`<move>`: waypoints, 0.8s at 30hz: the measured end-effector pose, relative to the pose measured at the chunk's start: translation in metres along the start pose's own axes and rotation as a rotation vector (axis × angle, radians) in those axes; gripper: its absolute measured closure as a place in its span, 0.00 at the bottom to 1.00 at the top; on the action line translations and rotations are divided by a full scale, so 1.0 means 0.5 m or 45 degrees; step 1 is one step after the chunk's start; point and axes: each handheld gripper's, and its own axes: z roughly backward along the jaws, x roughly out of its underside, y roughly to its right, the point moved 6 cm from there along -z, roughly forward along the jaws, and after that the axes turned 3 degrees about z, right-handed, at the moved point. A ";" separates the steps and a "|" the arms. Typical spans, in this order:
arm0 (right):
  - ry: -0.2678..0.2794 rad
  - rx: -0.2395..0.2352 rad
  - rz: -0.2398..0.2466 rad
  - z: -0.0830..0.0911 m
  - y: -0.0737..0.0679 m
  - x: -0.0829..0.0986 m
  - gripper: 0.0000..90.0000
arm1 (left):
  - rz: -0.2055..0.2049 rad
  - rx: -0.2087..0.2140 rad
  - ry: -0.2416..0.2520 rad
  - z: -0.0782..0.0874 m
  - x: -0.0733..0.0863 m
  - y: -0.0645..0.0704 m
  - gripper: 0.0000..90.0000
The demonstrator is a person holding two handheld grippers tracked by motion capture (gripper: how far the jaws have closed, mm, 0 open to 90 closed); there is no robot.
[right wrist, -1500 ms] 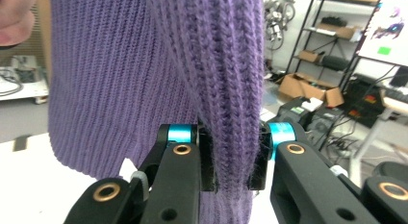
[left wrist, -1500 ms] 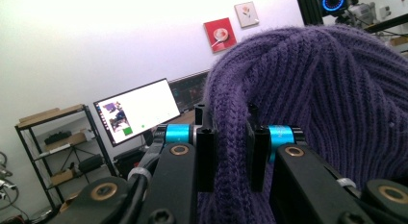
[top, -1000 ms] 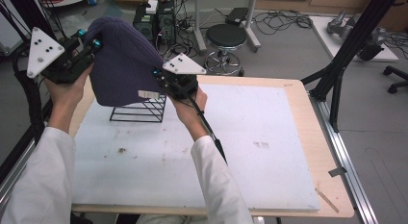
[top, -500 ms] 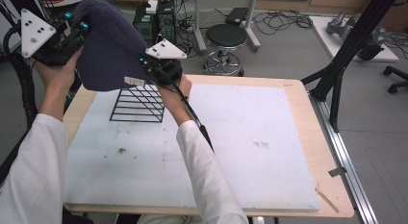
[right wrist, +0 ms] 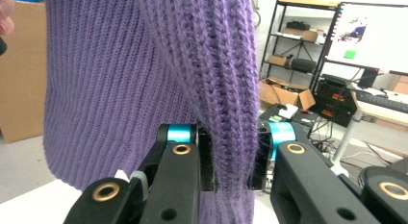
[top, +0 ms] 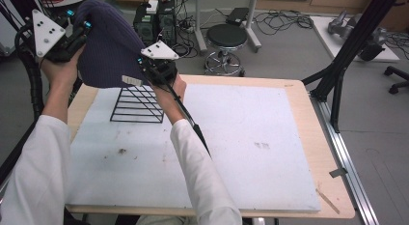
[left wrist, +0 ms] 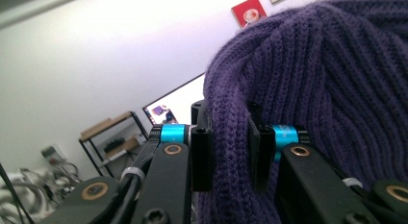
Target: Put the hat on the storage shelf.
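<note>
A purple ribbed knit hat hangs in the air between both grippers, above a black wire rack on the white table mat. My left gripper is shut on the hat's edge at the upper left; its jaws pinch a fold of knit. My right gripper is shut on the hat's lower right edge, with a thick fold of knit squeezed between its jaws. A small white label shows at the hat's lower rim.
The wire rack stands at the mat's back left corner. A black stool and computer boxes sit on the floor behind the table. A black frame post rises at the table's right edge.
Both grippers have lifted the hat up and to the left, clear of the wire rack. The rack now stands uncovered.
</note>
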 end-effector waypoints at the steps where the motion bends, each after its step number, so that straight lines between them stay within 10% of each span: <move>1: 0.000 0.008 0.001 -0.003 0.002 0.001 0.89 | -0.003 -0.002 0.003 -0.003 0.003 0.000 0.84; 24: -0.058 0.031 -0.015 -0.028 0.005 0.022 0.88 | 0.069 0.020 -0.031 -0.025 0.045 -0.006 0.82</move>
